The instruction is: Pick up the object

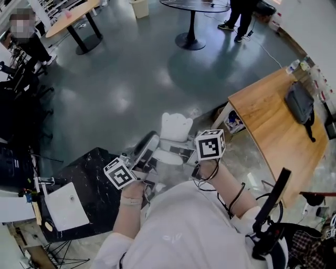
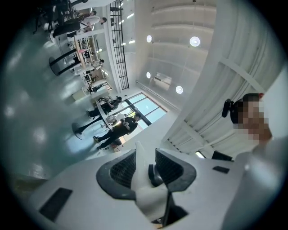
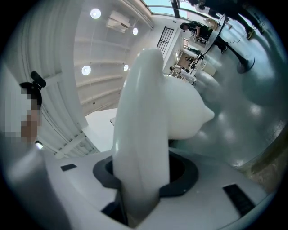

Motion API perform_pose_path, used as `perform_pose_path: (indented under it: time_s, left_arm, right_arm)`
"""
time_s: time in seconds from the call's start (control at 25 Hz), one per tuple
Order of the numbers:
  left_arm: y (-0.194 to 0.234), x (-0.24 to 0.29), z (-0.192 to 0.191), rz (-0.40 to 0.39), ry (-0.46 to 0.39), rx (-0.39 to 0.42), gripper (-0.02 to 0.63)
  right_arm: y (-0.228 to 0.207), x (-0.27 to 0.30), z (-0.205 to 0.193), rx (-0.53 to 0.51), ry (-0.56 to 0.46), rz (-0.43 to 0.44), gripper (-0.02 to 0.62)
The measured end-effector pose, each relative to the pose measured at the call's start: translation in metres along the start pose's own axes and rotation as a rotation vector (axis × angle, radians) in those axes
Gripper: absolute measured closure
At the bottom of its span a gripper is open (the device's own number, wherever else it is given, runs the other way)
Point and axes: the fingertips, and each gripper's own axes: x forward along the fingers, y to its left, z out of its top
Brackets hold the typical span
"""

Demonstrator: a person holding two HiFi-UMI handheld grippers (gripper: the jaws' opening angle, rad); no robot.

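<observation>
Close to the person's chest, the left tool (image 2: 146, 161) pinches a thin edge of the white object (image 1: 176, 127). The right tool (image 3: 144, 173) is clamped on its thick, rounded body. The object is held up between both tools, above the grey floor (image 1: 131, 79). Whether anything is in it cannot be told. Farther right, a black bag (image 1: 300, 102) lies on the wooden desk (image 1: 268, 123). A pale bin (image 1: 139, 7) stands far off, its contents unseen.

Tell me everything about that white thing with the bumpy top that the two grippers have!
The white object looks like smooth plastic, with rounded bumps along its top edge. It stands upright in the air above the grey floor. The right gripper is clamped on a thick rounded part of it, and the left gripper grips a thin edge that sticks up between its jaws.
</observation>
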Motion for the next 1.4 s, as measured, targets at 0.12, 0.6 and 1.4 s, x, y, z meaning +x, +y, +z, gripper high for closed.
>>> perform_pose_path:
  time_s: [0.12,0.6,1.4]
  left_arm:
    - [-0.004,0.014,-0.011,-0.025,0.035,-0.015,0.469]
    - [-0.010,0.085,-0.050,-0.119,0.173,-0.061,0.469]
    - [-0.003,0.112,-0.065,-0.159,0.254,-0.056,0.469]
  right_arm:
    - [-0.003,-0.018,0.004,0.006,-0.035,-0.029,0.410]
    - [-0.029,-0.086,0.034,0.019,-0.176,-0.131,0.410]
    - [-0.046,-0.109,0.046,0.015,-0.282,-0.175,0.410]
